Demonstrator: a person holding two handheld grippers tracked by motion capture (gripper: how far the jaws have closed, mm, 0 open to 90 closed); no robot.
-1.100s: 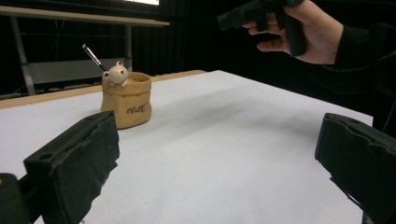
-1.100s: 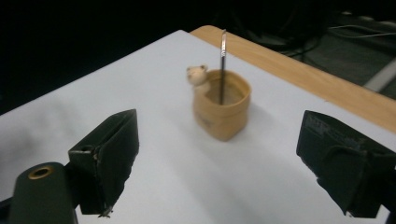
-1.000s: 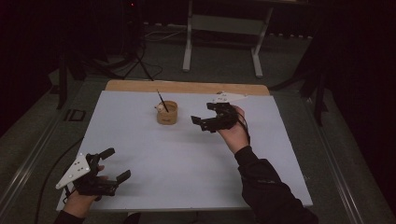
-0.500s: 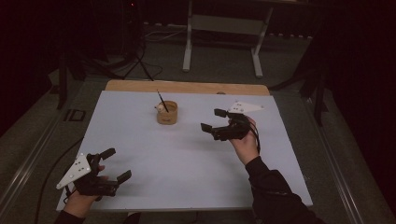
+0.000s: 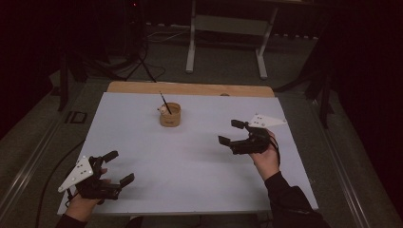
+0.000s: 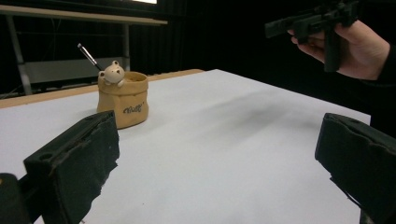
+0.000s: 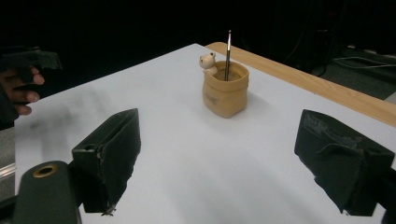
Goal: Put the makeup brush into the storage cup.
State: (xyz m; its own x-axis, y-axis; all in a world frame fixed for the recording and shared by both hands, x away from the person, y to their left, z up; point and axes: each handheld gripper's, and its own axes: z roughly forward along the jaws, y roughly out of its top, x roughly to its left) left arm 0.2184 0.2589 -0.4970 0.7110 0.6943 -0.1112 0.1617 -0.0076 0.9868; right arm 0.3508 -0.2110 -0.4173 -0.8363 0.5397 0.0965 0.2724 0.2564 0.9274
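A small tan pot [image 5: 170,115] [image 6: 123,99] [image 7: 225,89] with a little bear figure on its rim stands at the back middle of the white table [image 5: 190,180]. A thin dark pen [image 7: 228,48] sticks up out of it. My left gripper [image 5: 118,167] rests at the front left corner, open, nothing between its jaws. My right gripper [image 5: 231,131] hovers above the right side of the table, open and empty, its jaws pointing left toward the pot. The right hand [image 6: 359,44] also appears in the left gripper view.
A wooden strip [image 5: 190,89] runs along the table's far edge. Beyond it stand a white metal frame [image 5: 225,28] and dark stands on the floor. Cables trail on the floor at the left.
My right gripper has pulled back from beside the pot, moving right and toward the front. The left gripper has stayed put.
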